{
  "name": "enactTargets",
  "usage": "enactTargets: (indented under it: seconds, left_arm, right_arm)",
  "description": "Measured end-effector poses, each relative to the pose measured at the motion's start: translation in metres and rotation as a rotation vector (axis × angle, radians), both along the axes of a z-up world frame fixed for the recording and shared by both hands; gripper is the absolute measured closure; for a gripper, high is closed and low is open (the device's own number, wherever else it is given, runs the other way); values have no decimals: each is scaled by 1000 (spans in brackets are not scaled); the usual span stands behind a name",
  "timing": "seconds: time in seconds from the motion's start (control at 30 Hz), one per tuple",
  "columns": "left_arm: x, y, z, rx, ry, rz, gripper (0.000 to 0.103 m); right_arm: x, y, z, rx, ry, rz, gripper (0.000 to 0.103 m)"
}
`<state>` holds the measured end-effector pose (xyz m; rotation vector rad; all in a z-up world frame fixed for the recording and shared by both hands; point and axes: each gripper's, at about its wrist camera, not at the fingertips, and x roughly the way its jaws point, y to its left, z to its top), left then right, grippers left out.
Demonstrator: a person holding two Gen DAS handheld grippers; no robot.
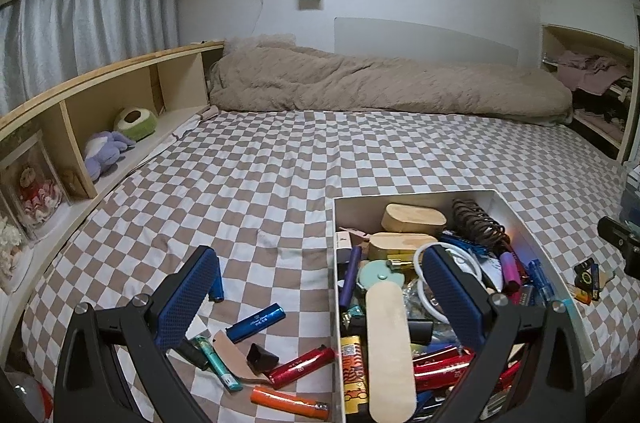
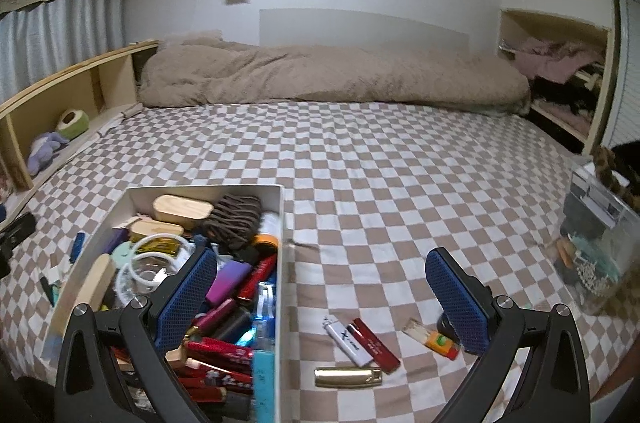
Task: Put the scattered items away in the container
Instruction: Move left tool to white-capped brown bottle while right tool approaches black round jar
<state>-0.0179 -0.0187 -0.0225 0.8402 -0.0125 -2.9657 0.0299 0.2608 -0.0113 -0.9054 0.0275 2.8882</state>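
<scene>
Ahead of both your claws stretches the bed (image 1: 280, 159) with its brown-and-white checked sheet, and a beige duvet (image 1: 380, 87) lies bunched along its far edge.

The white container (image 2: 280, 223) sits on the sheet between your two claws, already crowded with lighters, a wooden case, a coiled hair tie and other small things. It lies right of your left claw's centre, with that claw's right finger hovering over its contents; from the right wrist it lies left of centre, under that claw's left finger.

Your left claw (image 1: 320, 299) is spread wide and holds nothing. Between and just below its fingers lie a blue lighter (image 1: 256, 321), a red lighter (image 1: 301, 366), a teal lighter (image 1: 216, 363), an orange lighter (image 1: 290, 402), a tan leather scrap (image 1: 234, 357) and a small black piece (image 1: 262, 357), all on the sheet left of the container wall.

Your right claw (image 2: 320, 299) is also spread wide and empty. Between its fingers, right of the container, lie a white lighter (image 2: 347, 340) touching a dark red lighter (image 2: 375, 344), a gold lighter (image 2: 348, 377) nearer to you, and an orange-and-red lighter (image 2: 432, 338) just beside the right finger.
</scene>
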Motion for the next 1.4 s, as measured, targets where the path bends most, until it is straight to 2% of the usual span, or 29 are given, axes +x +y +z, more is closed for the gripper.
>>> enactTargets:
  seconds: [0.37,0.57,0.7,0.83,1.2,1.4]
  left_arm:
    - [-7,-19,-5,-36,-17,101,0]
    - [-17,-52,-13,-28,-44,199,0]
    - [-27,-66,-26,-20,-88,259,0]
    - [-38,-76,-41,19,-140,263,0]
    - [-62,-103,-76,12,-256,344,0]
    - [-69,-119,-94,39,-320,347,0]
  right_arm:
    - [-12,36,-22,-52,-74,-101,0]
    - [-20,50,-38,-74,-118,-138,0]
    - [-27,61,-51,-90,-158,-172,0]
    - [-33,65,-62,-97,-197,-177,0]
    - [-54,76,-91,-43,-307,-174,0]
    - [-64,81,-102,7,-361,-137,0]
